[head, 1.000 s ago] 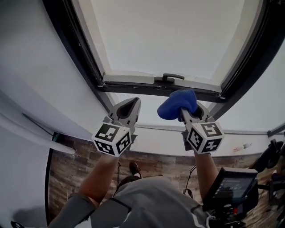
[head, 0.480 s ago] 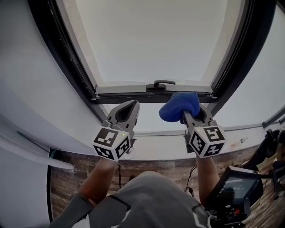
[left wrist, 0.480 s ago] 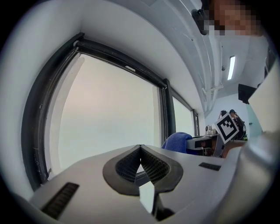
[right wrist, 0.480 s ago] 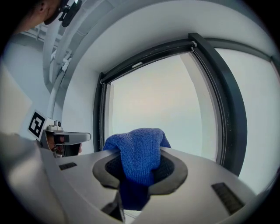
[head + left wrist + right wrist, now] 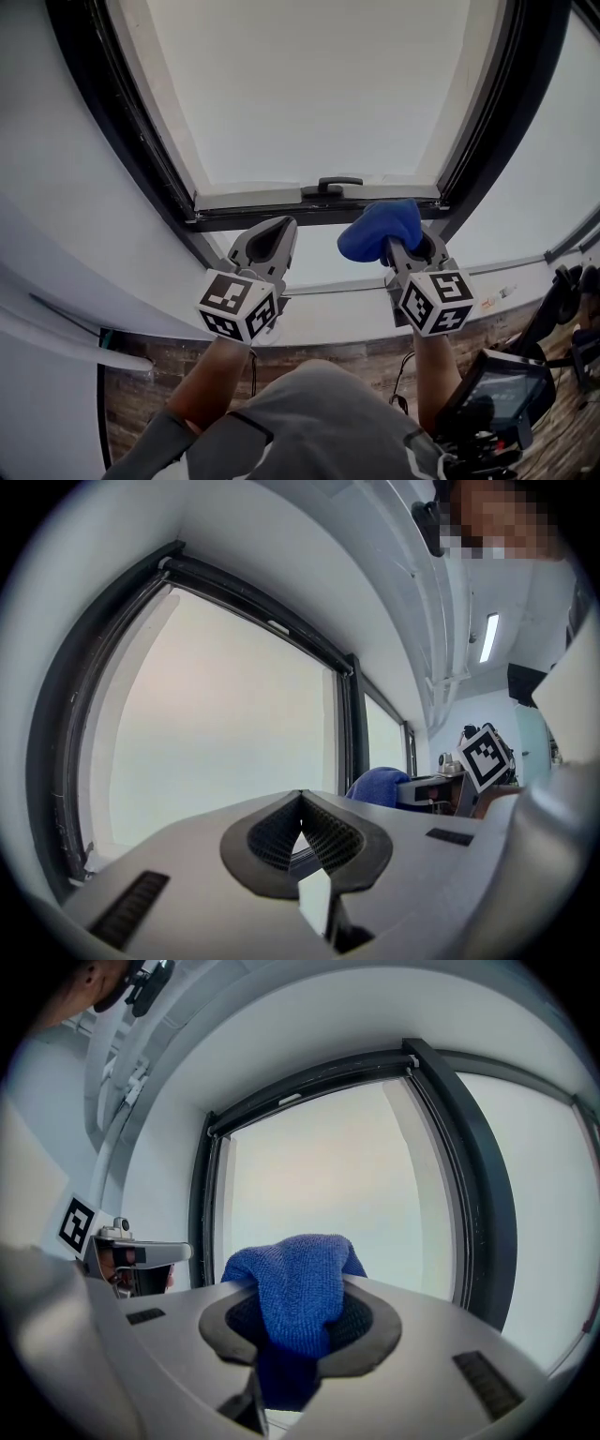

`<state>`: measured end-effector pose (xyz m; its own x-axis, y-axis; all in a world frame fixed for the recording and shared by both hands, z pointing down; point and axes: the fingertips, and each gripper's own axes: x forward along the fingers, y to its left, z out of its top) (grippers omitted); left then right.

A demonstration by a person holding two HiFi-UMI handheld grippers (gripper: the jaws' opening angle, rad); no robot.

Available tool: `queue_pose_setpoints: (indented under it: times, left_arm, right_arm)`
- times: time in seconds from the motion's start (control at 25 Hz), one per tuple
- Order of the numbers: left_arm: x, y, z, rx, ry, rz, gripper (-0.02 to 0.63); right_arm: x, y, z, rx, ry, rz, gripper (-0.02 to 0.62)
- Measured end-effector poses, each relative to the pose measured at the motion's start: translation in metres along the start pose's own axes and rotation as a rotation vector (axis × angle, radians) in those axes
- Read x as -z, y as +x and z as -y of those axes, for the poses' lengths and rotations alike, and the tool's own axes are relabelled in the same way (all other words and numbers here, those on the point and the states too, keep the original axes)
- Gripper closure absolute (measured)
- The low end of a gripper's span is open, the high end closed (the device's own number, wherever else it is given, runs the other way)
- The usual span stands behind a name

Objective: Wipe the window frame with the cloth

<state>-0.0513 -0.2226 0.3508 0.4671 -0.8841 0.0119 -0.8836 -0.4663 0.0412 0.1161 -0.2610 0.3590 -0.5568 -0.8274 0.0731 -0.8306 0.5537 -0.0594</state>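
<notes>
Cloth (image 5: 295,1288), blue and nubbly, is pinched in the right gripper (image 5: 300,1321); its jaws are closed on a fold and the rest bulges out over the tips. The left gripper (image 5: 302,808) holds nothing, its jaws meeting at the tips with only a sliver of light behind them.

From the head view, both grippers are raised side by side, left gripper (image 5: 272,234) and right gripper (image 5: 398,239), just near of the lower bar of the dark window frame (image 5: 319,211). The cloth (image 5: 380,228) sits against that bar towards its right corner; whether it touches cannot be told. Only this view shows the handle (image 5: 328,185) on the bar, the wooden floor (image 5: 356,352) below and a screen (image 5: 492,394) at near right.

The left gripper view alone shows a ceiling light (image 5: 489,635), and at its right the cloth (image 5: 375,785) with the other gripper's marker cube (image 5: 487,752). The right gripper view shows the frame (image 5: 483,1213) upright at right and the left one's marker cube (image 5: 77,1224) at far left. The cubes carry only black-and-white square patterns.
</notes>
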Motion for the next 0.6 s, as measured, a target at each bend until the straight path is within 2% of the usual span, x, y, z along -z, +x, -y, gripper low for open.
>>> queue_pose_setpoints:
  times: [0.6]
  left_arm:
    - [0.0056,-0.0065,0.0064,0.021,-0.027,-0.007,0.597]
  right_arm:
    - [0.0052,-0.0088,-0.0039,0.012,0.009,-0.008,0.474]
